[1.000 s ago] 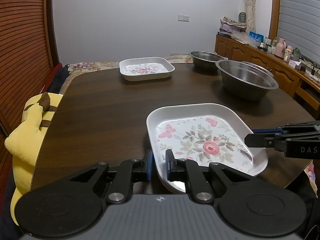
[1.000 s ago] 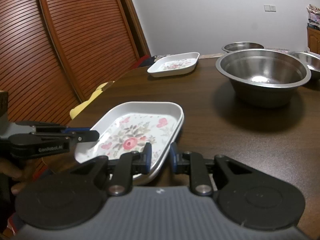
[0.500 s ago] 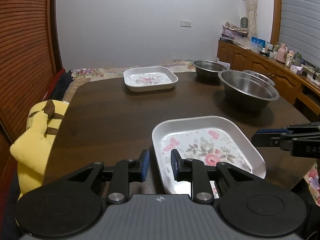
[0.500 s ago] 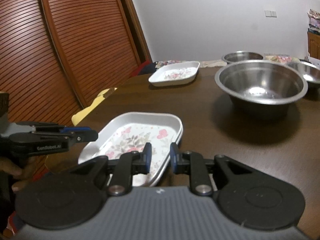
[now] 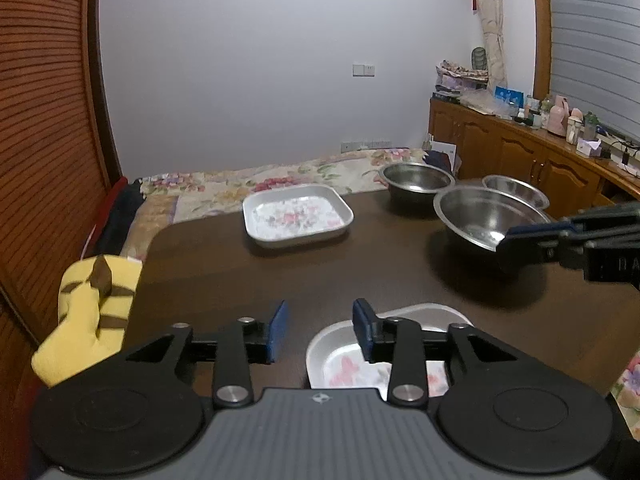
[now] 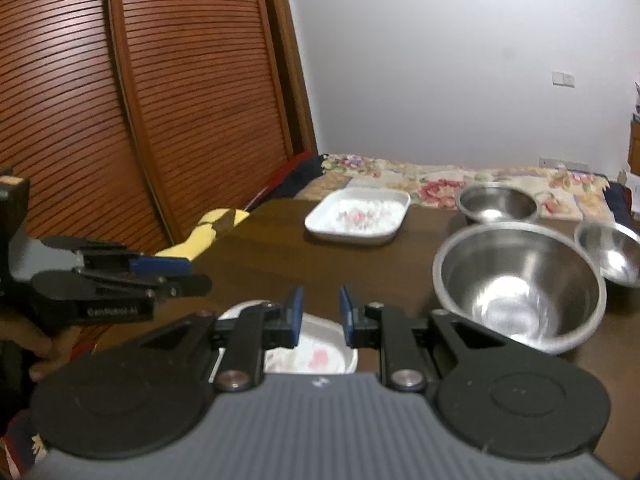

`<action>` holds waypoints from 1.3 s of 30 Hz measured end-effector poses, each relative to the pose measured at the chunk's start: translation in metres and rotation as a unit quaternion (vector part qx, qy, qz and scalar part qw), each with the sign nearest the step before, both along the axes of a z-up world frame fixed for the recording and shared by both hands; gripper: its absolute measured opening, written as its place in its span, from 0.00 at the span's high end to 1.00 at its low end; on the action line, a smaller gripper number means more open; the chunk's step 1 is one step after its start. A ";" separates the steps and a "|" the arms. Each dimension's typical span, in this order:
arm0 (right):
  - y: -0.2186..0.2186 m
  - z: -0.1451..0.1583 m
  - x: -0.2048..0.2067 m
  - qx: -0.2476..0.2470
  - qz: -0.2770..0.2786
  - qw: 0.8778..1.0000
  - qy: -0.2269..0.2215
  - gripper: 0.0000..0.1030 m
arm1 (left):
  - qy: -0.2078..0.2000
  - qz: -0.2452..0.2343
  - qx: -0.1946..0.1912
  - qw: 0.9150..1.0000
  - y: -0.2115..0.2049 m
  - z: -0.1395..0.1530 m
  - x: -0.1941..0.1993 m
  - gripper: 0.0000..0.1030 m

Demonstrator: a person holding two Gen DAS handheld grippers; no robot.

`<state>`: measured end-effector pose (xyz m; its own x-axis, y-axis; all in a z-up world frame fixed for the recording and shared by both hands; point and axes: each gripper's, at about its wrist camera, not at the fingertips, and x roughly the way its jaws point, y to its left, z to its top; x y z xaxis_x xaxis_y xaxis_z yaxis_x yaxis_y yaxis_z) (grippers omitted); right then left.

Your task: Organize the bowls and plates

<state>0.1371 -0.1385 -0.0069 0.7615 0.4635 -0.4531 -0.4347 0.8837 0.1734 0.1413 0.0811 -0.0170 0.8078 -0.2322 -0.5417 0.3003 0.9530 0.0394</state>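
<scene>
Jaws of the left gripper [image 5: 318, 330] have just been opening, nothing between them; the right gripper [image 6: 319, 316] shows a narrow empty gap. Below both, the near floral plate [image 5: 420, 314] lies on the bench [image 5: 360, 272], with 3 steel bowls [image 5: 486, 218] far right.

Left gripper [image 5: 318, 330], right gripper [image 6: 319, 316]: black linkage arms, blue pads on jaws, silver screws and grey ribbed housing behind them.

Left claw [image 5: 318, 330]: jaws parted, having just been opening; nothing between the blue pads [image 5: 277, 330]; pointed forward and somewhat downward. Right claw [image 6: 319, 316]: jaws set narrowly apart, a small gap between the blue pads [image 6: 296, 314], nothing gripped; pointed forward and somewhat downward. Fingers [image 6: 38, 350] of the person's hand visible beneath the left claw's body.
</scene>
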 end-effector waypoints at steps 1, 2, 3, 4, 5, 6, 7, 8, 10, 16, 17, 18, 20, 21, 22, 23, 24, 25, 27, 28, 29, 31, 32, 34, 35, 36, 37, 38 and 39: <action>0.001 0.005 0.007 -0.004 0.002 1.000 -0.002 0.78 | -0.002 0.000 0.000 1.000 0.000 0.003 0.004 0.58; 0.003 0.008 0.011 -0.007 0.002 1.000 -0.003 0.77 | -0.003 -0.001 0.000 1.000 0.001 0.005 0.009 0.57; 0.005 0.012 0.017 -0.010 0.003 1.000 -0.004 0.76 | -0.004 -0.001 -0.002 1.000 0.002 0.007 0.014 0.56; 0.006 0.015 0.023 -0.011 0.003 1.000 -0.005 0.74 | -0.004 0.000 -0.005 1.000 0.004 0.010 0.019 0.55; 0.007 0.019 0.030 -0.011 0.003 1.000 -0.003 0.71 | -0.004 0.002 -0.007 1.000 0.006 0.012 0.024 0.53; 0.008 0.021 0.037 -0.011 0.003 1.000 -0.001 0.70 | -0.005 0.004 -0.010 1.000 0.008 0.014 0.029 0.51; 0.009 0.024 0.043 -0.011 0.003 1.000 0.001 0.65 | -0.005 0.005 -0.012 1.000 0.010 0.017 0.035 0.50; 0.010 0.025 0.048 -0.010 0.004 1.000 0.003 0.63 | -0.005 0.008 -0.013 1.000 0.012 0.019 0.040 0.48; 0.011 0.027 0.059 -0.006 0.008 1.000 0.011 0.62 | -0.008 0.015 -0.011 1.000 0.016 0.024 0.052 0.46; 0.013 0.031 0.092 -0.003 0.015 0.999 0.029 0.62 | -0.005 0.023 -0.013 1.000 0.024 0.030 0.088 0.46; 0.014 0.031 0.098 -0.004 0.015 0.999 0.032 0.62 | -0.004 0.024 -0.014 1.000 0.025 0.030 0.094 0.46; 0.015 0.031 0.105 -0.006 0.015 0.999 0.034 0.62 | -0.003 0.024 -0.014 1.000 0.026 0.030 0.101 0.46; 0.018 0.031 0.117 -0.013 0.015 0.999 0.037 0.62 | 0.000 0.023 -0.013 1.000 0.026 0.029 0.115 0.46; 0.019 0.031 0.125 -0.017 0.016 0.999 0.039 0.62 | 0.001 0.023 -0.013 1.000 0.026 0.028 0.122 0.46; 0.021 0.029 0.132 -0.020 0.017 0.999 0.043 0.62 | 0.002 0.023 -0.013 1.000 0.026 0.027 0.129 0.46; 0.023 0.027 0.138 -0.023 0.017 0.999 0.046 0.62 | 0.004 0.023 -0.013 1.000 0.026 0.025 0.136 0.46; 0.024 0.025 0.144 -0.026 0.018 0.998 0.051 0.62 | 0.005 0.023 -0.014 1.000 0.026 0.022 0.140 0.46; 0.025 0.022 0.150 -0.028 0.018 0.998 0.056 0.62 | 0.007 0.023 -0.016 1.000 0.026 0.020 0.146 0.46; 0.028 0.017 0.162 -0.032 0.019 0.997 0.066 0.62 | 0.012 0.023 -0.018 0.999 0.026 0.013 0.159 0.46; 0.029 0.015 0.168 -0.035 0.019 0.997 0.070 0.62 | 0.016 0.023 -0.021 0.999 0.026 0.009 0.165 0.46; 0.031 0.013 0.173 -0.038 0.020 0.996 0.074 0.62 | 0.020 0.024 -0.023 0.999 0.026 0.006 0.171 0.46; 0.034 0.009 0.184 -0.045 0.022 0.995 0.081 0.62 | 0.030 0.023 -0.030 0.999 0.027 -0.002 0.182 0.46; 0.036 0.006 0.190 -0.049 0.023 0.995 0.086 0.62 | 0.035 0.023 -0.033 0.999 0.027 -0.007 0.188 0.46; 0.039 0.002 0.201 -0.057 0.024 0.993 0.097 0.62 | 0.040 0.024 -0.033 0.998 0.027 -0.013 0.198 0.46; 0.040 -0.001 0.206 -0.060 0.024 0.993 0.103 0.62 | 0.043 0.025 -0.033 0.998 0.028 -0.017 0.203 0.46; 0.041 -0.005 0.212 -0.064 0.023 0.992 0.111 0.62 | 0.045 0.025 -0.035 0.998 0.028 -0.019 0.207 0.46; 0.042 -0.008 0.217 -0.068 0.023 0.991 0.116 0.62 | 0.047 0.025 -0.037 0.998 0.029 -0.022 0.212 0.46; 0.043 -0.011 0.221 -0.072 0.023 0.990 0.122 0.62 | 0.051 0.026 -0.040 0.998 0.030 -0.025 0.217 0.46; 0.044 -0.014 0.226 -0.077 0.023 0.988 0.129 0.62 | 0.054 0.027 -0.041 0.997 0.030 -0.027 0.222 0.47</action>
<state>0.3631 -0.0949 -0.0210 0.5909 0.4063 -0.6970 -0.4343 0.8883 0.1495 0.3631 0.1114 -0.0442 0.7587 -0.2370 -0.6067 0.2465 0.9667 -0.0694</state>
